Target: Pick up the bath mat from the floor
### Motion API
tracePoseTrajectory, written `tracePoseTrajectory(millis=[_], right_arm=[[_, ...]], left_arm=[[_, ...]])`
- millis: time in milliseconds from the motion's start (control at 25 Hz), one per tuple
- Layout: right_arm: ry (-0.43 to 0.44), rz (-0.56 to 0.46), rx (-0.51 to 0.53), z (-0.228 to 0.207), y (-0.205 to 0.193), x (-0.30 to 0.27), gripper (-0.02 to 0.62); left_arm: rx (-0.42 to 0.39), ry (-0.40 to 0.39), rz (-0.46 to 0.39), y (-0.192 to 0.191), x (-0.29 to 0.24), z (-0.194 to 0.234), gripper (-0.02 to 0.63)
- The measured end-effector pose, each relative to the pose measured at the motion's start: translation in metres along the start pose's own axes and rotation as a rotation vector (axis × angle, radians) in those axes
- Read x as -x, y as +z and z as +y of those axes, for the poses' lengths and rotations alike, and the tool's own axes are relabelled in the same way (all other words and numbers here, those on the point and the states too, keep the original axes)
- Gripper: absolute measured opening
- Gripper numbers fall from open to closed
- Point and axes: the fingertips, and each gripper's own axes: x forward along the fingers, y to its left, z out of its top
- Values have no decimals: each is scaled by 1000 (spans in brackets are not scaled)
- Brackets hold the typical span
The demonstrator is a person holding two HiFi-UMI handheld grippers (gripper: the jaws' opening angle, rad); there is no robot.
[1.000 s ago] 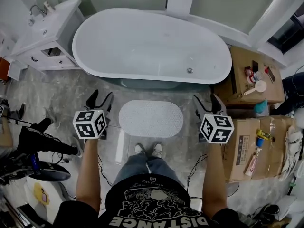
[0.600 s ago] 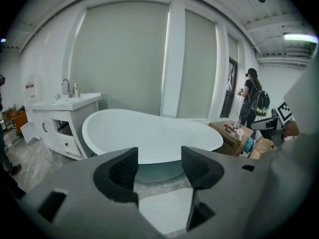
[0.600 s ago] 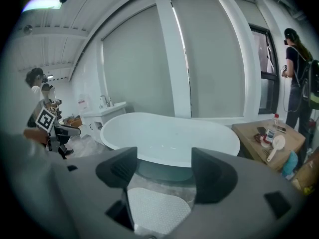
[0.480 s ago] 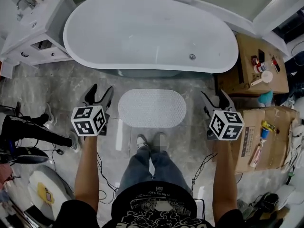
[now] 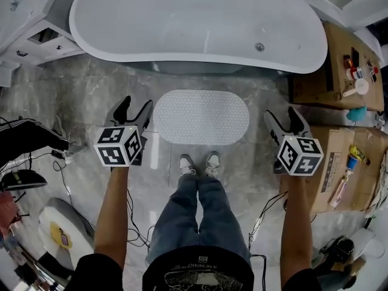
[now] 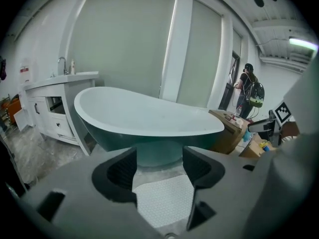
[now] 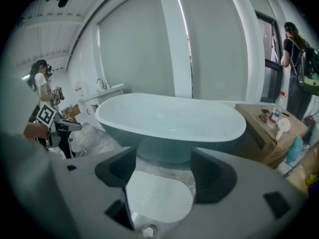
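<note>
Left arm: we see the left forearm point(image 5: 113, 208) stretched straight forward, its left claw point(image 5: 136, 103) tipped down toward the marble floor point(image 5: 91, 99), just left of the bath mat point(image 5: 201, 117).
Left claw: the jaws stand apart with nothing gripped. Through the gap we see only the mat's near end, well below.
Bath mat: a white, dimpled oval. It lies flat on the floor between the two claws, just ahead of the shoes point(image 5: 199, 163) and in front of the bathtub point(image 5: 194, 17).
Right arm: the right forearm point(image 5: 295, 223) mirrors the left, with the right claw point(image 5: 282, 113) angled down, just right of the mat.
Right claw: the jaws are apart and have just been opening wider. Nothing is between them and the mat lies below.
Head view only: we see both arms at once, the legs, the cables point(image 5: 262, 211) on the floor and the cardboard boxes point(image 5: 339, 59).
Gripper views only: they show the tall window wall and a person with a backpack point(image 6: 250, 90) at the doorway. The right gripper view adds a second person point(image 7: 42, 86) at its left.
</note>
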Motion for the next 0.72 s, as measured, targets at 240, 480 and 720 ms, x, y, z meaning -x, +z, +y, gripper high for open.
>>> tracePoseTrajectory(millis=[240,480,720], right_arm=[[7,51,-21,0,-56,-27,345],[-9,100,-55,-12,-118,-60,347],[24,133,-71,-17,-171,-98,354]], left_arm=[[-38,-10,30,-43,-25,7,296],[-40,-5,65,-105,-59,24,308],[-10,-12,106,-163,-90,34,325]])
